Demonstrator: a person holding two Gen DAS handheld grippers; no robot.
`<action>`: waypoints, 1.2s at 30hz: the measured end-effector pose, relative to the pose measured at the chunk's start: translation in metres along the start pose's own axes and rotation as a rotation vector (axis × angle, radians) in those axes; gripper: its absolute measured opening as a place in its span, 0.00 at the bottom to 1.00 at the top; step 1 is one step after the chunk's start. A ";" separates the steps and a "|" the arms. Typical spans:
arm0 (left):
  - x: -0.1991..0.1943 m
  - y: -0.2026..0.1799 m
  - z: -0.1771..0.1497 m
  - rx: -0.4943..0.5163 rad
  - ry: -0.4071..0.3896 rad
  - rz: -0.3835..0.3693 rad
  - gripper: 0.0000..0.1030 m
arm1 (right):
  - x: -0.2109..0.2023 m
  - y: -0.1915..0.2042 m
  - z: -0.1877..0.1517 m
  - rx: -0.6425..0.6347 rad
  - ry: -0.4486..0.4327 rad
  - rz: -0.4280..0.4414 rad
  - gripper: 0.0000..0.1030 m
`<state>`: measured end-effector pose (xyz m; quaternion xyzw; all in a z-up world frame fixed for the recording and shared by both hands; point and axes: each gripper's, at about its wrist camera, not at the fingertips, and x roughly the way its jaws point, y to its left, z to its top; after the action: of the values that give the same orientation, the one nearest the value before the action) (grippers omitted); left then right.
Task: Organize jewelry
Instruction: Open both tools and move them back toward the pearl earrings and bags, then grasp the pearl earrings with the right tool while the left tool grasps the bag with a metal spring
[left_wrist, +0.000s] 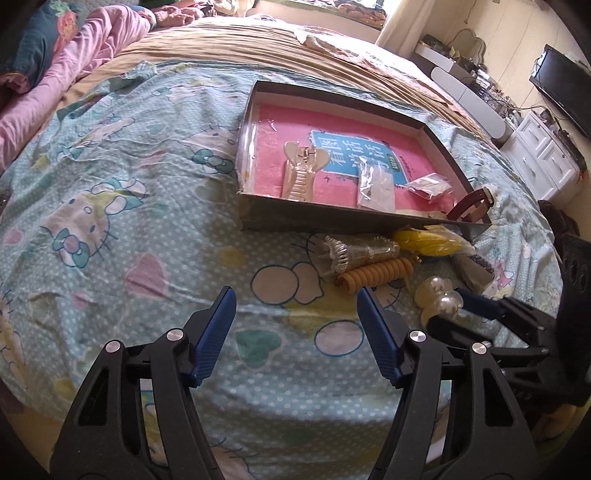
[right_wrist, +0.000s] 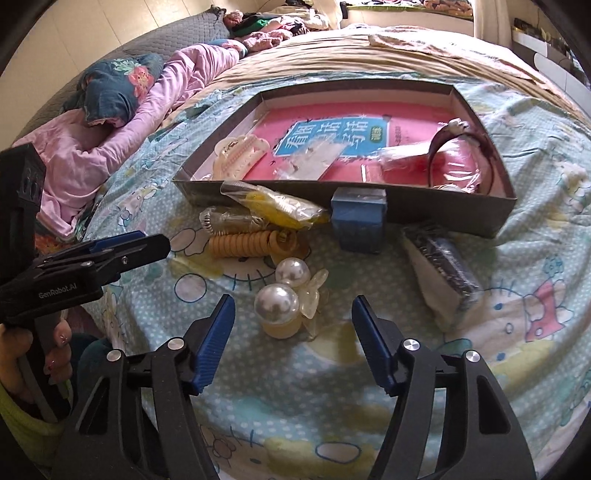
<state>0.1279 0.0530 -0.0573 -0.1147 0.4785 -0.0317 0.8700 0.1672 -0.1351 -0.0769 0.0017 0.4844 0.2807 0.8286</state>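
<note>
Scene inspected left to right in the right wrist view. At nine o'clock, the left gripper (right_wrist: 162, 242) enters side-on, held by a hand (right_wrist: 55, 350); in its own view its jaws stand spread over bare bedsheet (left_wrist: 110, 184), with nothing between them. At ten to eleven o'clock, a cream claw clip (right_wrist: 236, 155) lies in the near-left corner of the cardboard tray (right_wrist: 443, 210). Just outside the tray's front wall lie a bagged yellow item (right_wrist: 280, 206), a bagged metal comb piece (right_wrist: 225, 219) and a coiled hair tie (right_wrist: 243, 245), touching one another.

At centre, the pearl hair clip (right_wrist: 286, 299) lies on the sheet just ahead of the right gripper (right_wrist: 293, 325), whose jaws are part-spread and flank it without visible contact. At twelve o'clock a blue box (right_wrist: 356, 218) leans against the tray wall. At two o'clock a wrapped dark packet (right_wrist: 443, 269) lies loose; beyond it, inside the tray, a headband (right_wrist: 461, 155) stands in the right end.

Risks, as judged:
- The pearls are round and glossy. A pinch on them rather than on the clear body may squirt the clip out.
- The sheet is soft and wrinkled. Low pads may snag fabric with the clip.
- The left gripper is near. A lift towards the tray could clip it or the hair tie pile.
</note>
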 end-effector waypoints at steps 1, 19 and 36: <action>0.002 -0.001 0.002 -0.001 0.003 -0.010 0.58 | 0.004 0.000 0.000 -0.002 0.006 -0.001 0.55; 0.048 -0.037 0.027 0.041 0.059 -0.033 0.58 | -0.034 -0.034 -0.004 0.029 -0.066 -0.029 0.32; 0.052 -0.035 0.027 -0.007 0.063 -0.103 0.46 | -0.050 -0.043 -0.001 0.046 -0.098 -0.037 0.32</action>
<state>0.1805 0.0153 -0.0778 -0.1412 0.4993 -0.0783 0.8513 0.1679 -0.1953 -0.0492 0.0256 0.4496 0.2538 0.8561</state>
